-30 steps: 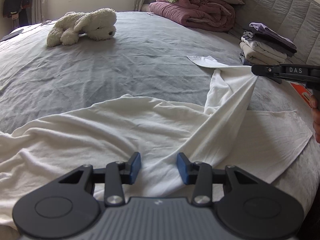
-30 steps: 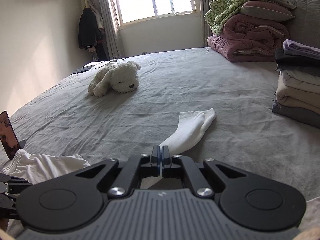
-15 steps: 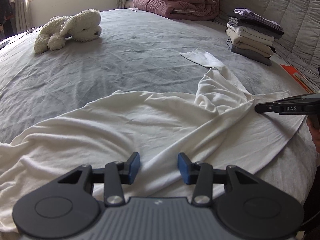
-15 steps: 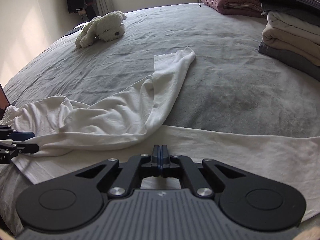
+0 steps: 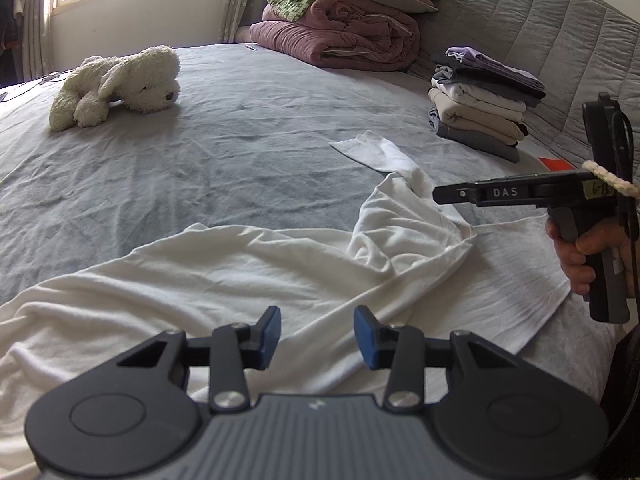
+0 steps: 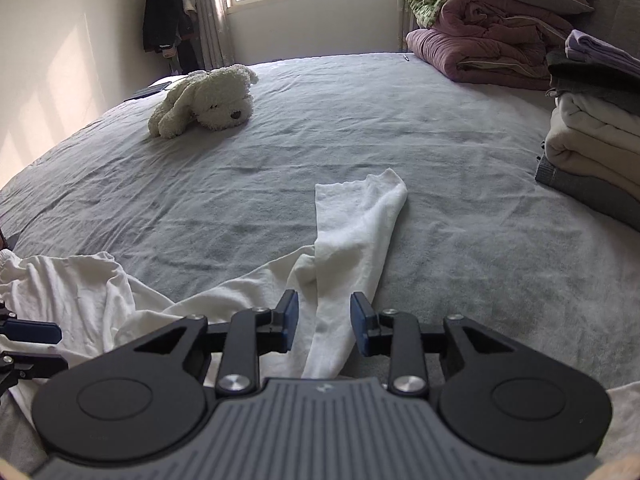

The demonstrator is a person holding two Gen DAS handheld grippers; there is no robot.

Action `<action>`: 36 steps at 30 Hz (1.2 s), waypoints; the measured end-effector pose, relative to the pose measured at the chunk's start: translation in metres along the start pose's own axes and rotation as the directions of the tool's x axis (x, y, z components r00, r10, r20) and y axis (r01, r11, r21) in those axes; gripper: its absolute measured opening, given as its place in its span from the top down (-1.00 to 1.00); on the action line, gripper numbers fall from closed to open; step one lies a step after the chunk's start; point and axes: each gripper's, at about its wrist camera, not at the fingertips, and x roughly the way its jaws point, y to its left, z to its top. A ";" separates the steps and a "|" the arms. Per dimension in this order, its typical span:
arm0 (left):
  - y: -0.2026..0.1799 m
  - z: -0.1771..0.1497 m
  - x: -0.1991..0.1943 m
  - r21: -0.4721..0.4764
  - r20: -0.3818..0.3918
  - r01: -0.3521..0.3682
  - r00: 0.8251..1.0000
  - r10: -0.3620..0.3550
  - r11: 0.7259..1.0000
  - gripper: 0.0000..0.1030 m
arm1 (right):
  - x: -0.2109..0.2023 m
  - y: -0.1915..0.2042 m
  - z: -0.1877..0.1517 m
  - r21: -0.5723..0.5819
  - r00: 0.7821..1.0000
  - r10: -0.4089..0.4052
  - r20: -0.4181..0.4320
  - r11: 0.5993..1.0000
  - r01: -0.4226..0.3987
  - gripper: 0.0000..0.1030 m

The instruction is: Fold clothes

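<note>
With both the left gripper (image 5: 317, 336) and right gripper (image 6: 324, 322) spread and gripping nothing, the rumpled white cotton garment (image 5: 248, 276) on the grey bedsheet (image 5: 224, 136) risks folding crooked, its sleeve (image 6: 352, 224) lying bunched.

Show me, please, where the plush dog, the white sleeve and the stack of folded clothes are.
plush dog (image 6: 208, 102), right wrist view, on its head.
white sleeve (image 6: 360, 216), right wrist view, on its middle part.
stack of folded clothes (image 5: 480, 116), left wrist view, on a beige layer.
</note>
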 end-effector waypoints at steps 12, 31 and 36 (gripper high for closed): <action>-0.006 -0.002 0.014 0.033 -0.035 0.042 0.999 -0.040 0.999 0.37 | 0.036 0.016 0.008 -0.250 0.986 -0.166 -0.005 0.955 0.159 0.49; -0.014 -0.009 0.008 0.081 -0.031 0.016 0.999 -0.014 0.997 0.78 | 0.046 -0.019 0.022 -0.119 0.962 -0.263 0.074 0.955 0.271 0.93; -0.012 -0.010 -0.002 0.065 0.012 -0.018 1.000 0.017 0.998 0.93 | 0.018 -0.021 0.036 -0.011 0.957 -0.239 0.163 0.970 0.244 0.94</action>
